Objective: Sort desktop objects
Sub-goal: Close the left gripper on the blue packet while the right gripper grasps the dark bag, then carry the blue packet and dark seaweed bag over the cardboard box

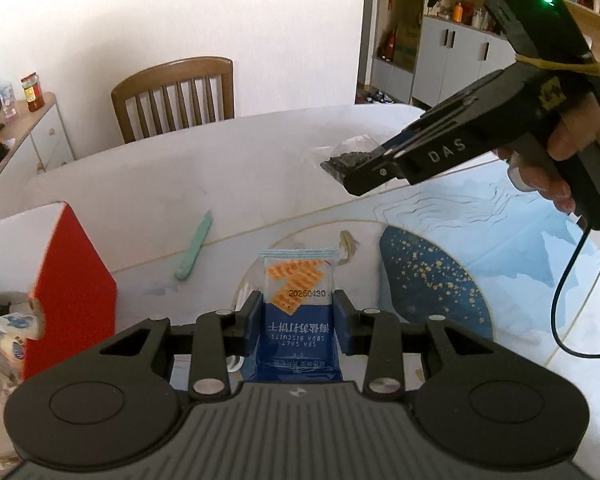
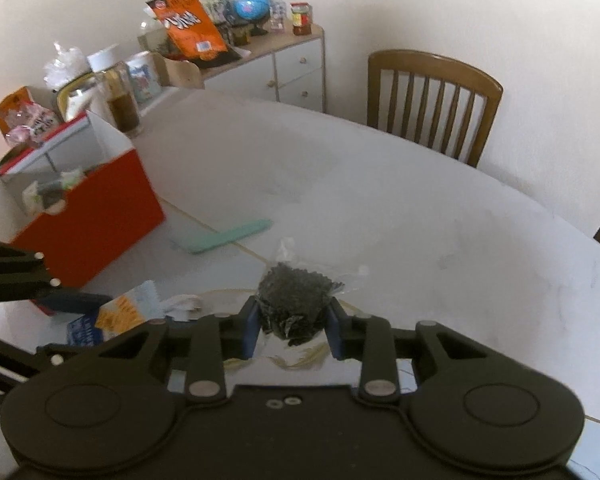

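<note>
1. Your left gripper (image 1: 296, 316) holds a biscuit packet (image 1: 297, 312), blue at the bottom and clear at the top with orange crackers showing. Its jaws pinch the packet from both sides, and the packet hangs clear of the desk (image 1: 180, 184).
2. Your right gripper (image 2: 292, 326) holds a small clear bag of dark, crumbly pieces (image 2: 294, 300). Its jaws press on the bag from either side, with the bag lifted off the desk surface.
3. In the left wrist view, your right gripper shows at the upper right, held in your hand (image 1: 560, 160), with a green light on its top and a black cable trailing down.
4. A red box (image 2: 96, 220) with white inner walls stands near the left edge of the desk, open at the top, with wrapped items inside.
5. A pale green flat stick (image 2: 228, 236) lies on the desk just beside the box, between it and the two grippers.
6. The near part of the desk carries a printed mat (image 1: 480, 240) with a dark blue, gold-speckled shape and a small fish design.
7. A wooden chair (image 2: 432, 100) stands at the far edge of the desk.
8. A low cabinet (image 2: 284, 68) against the wall holds an orange snack bag, a small globe and a jar.
</note>
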Motion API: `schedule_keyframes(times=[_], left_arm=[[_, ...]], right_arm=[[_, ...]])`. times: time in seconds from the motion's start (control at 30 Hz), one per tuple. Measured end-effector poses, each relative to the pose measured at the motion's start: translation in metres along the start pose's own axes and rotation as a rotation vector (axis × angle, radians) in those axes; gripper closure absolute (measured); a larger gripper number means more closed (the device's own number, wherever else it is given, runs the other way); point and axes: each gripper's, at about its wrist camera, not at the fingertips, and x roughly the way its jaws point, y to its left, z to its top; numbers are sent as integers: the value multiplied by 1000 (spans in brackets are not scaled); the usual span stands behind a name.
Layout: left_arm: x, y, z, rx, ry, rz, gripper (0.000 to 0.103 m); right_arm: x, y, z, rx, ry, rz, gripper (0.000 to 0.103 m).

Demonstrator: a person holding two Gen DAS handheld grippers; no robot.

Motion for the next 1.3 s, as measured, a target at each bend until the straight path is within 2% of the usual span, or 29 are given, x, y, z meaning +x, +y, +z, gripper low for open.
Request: schedule_keyframes(times=[0.37,0.6,0.93,1.3], left_arm=[[-49,22,10,-5,-45,0,68],[-78,45,7,-16,-67,25,68],[-118,101,-4,-33,-98,94,68],[-141,179,-15,-69,-100,171,68]], right_arm=[[-40,43,16,-46,-57,33,70],[-48,78,29,-72,-78,55,70],[-40,136,61,-120,-104,116,70],[-15,195,86,-167,-97,154,70]])
